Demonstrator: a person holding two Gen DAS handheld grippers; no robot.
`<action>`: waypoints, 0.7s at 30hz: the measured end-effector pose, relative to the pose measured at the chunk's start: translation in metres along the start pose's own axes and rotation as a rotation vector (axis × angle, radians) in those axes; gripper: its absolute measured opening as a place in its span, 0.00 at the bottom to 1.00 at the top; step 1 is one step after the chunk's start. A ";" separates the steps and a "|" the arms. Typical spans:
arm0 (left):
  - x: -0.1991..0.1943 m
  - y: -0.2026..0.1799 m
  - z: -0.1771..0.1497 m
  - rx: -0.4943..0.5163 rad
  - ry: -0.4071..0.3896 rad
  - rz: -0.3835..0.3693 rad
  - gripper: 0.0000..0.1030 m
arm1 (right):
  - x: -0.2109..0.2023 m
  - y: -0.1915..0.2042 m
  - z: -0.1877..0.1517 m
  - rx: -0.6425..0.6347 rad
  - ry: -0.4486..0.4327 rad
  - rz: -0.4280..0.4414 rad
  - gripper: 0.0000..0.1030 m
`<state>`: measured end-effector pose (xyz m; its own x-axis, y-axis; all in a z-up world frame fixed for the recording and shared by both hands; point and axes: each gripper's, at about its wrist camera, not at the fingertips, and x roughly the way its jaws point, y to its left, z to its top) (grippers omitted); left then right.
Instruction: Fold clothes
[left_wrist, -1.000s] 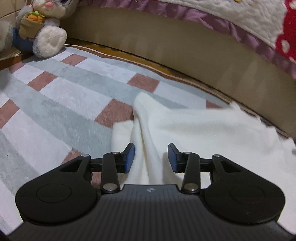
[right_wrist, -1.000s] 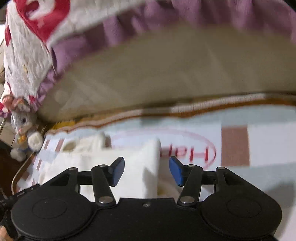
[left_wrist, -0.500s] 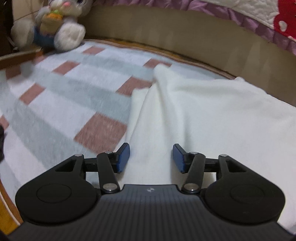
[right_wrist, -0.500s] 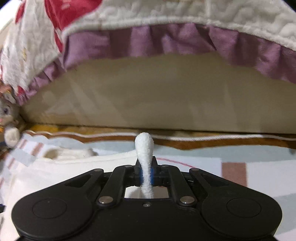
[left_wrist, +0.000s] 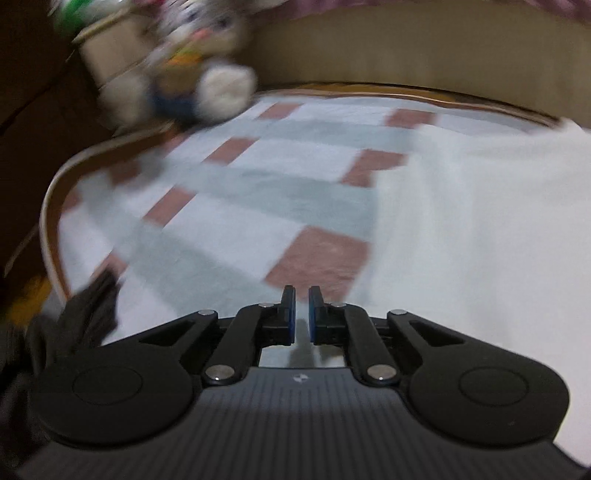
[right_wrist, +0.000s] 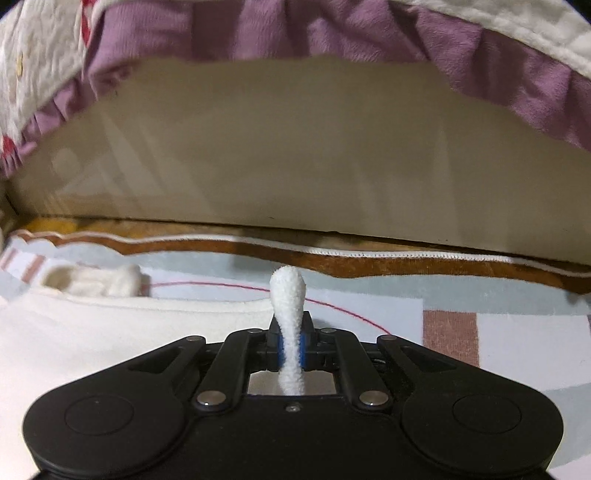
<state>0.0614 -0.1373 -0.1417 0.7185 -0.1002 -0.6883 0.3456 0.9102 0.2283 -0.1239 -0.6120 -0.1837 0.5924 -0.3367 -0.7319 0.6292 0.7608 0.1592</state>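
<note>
A white fleecy garment lies spread on the checked blanket, filling the right side of the blurred left wrist view. My left gripper hovers over the blanket just left of the garment's edge, shut, with only a thin slit between its blue pads and nothing in it. In the right wrist view my right gripper is shut on a pinched fold of the same garment, which sticks up between the pads. The rest of the garment stretches left, with a rolled cuff at its far edge.
A plush rabbit sits at the blanket's far left corner. A beige bed side rises just behind the blanket, with a purple-frilled quilt hanging over it. A dark blurred shape shows at the near left.
My left gripper has closed from open and swung left, off the garment and over the blanket. My right gripper stays shut on the white fold, hardly moved.
</note>
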 end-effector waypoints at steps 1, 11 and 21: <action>-0.009 -0.001 0.000 -0.005 -0.016 -0.021 0.09 | 0.002 -0.001 0.000 0.000 0.002 -0.025 0.11; -0.074 -0.058 0.000 0.038 -0.100 -0.421 0.41 | -0.049 -0.074 -0.003 0.452 0.063 0.090 0.48; -0.107 -0.167 -0.025 0.394 -0.128 -0.639 0.41 | -0.079 -0.059 -0.037 0.247 0.379 0.404 0.59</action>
<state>-0.0878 -0.2691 -0.1235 0.3619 -0.6274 -0.6894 0.8907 0.4510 0.0572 -0.2258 -0.6099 -0.1598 0.6171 0.2075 -0.7591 0.5169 0.6205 0.5898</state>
